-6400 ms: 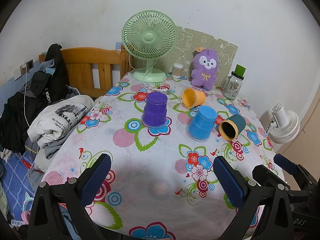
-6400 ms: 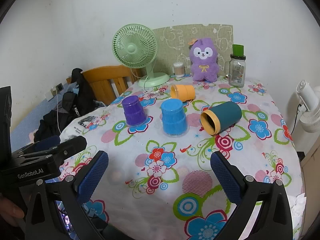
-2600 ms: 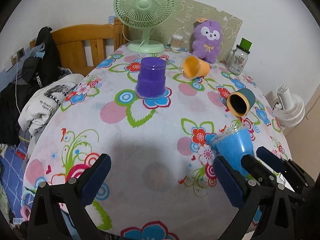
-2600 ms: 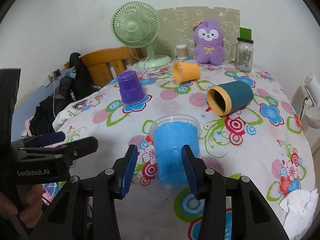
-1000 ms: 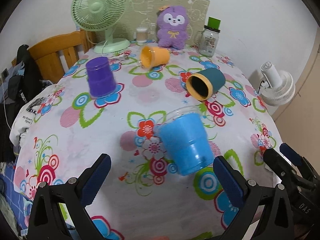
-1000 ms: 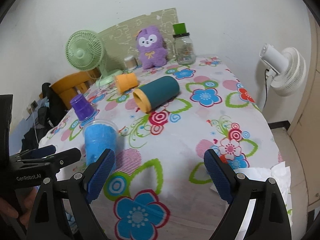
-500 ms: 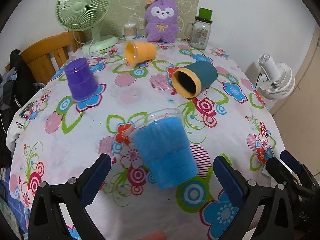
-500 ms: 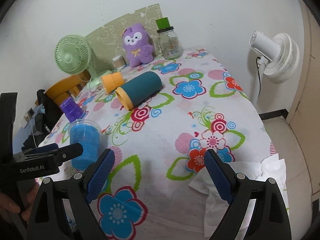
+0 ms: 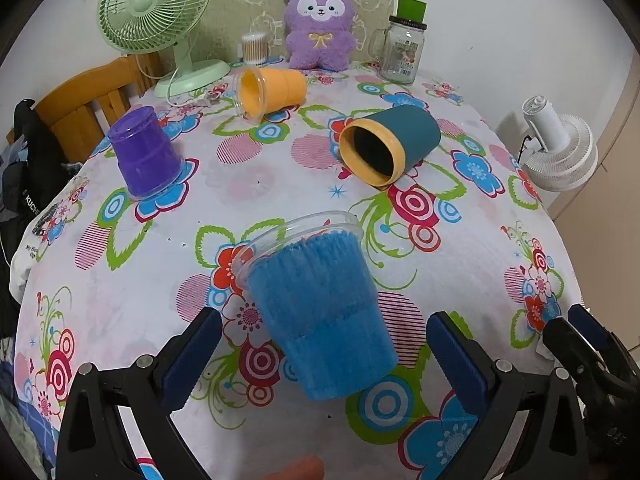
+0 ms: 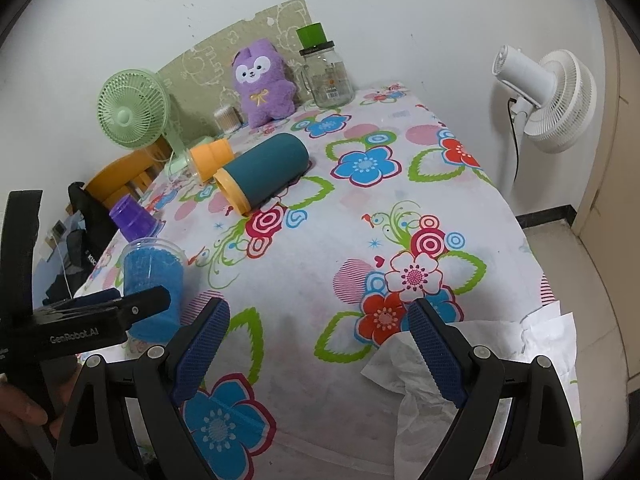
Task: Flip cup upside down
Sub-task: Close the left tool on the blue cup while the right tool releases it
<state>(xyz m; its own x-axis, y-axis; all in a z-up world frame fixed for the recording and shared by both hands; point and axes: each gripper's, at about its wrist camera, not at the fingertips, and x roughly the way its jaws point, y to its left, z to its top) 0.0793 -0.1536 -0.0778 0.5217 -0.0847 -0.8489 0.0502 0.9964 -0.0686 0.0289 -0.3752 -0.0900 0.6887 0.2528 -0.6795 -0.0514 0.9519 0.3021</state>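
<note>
A blue cup [image 9: 320,316] with a clear rim stands mouth up on the flowered tablecloth [image 9: 140,272], between the open jaws of my left gripper [image 9: 320,356], not touched by either pad. In the right wrist view the blue cup [image 10: 150,276] stands at the left behind the left gripper's finger. My right gripper [image 10: 316,344] is open and empty over the table's front right part. A purple cup [image 9: 144,152] stands upside down at the left. An orange cup [image 9: 272,90] and a teal cup [image 9: 392,144] with a yellow rim lie on their sides.
A green desk fan [image 9: 160,20], a purple plush toy [image 9: 320,24], a cotton-swab jar [image 9: 254,48] and a glass jar with a green lid [image 9: 402,52] line the back edge. A white floor fan [image 10: 548,92] stands right of the table. Crumpled tissue [image 10: 460,352] lies at the front right edge.
The right gripper set the blue cup down mouth up, let go and swung right. The left gripper has moved in until the cup stands between its open jaws.
</note>
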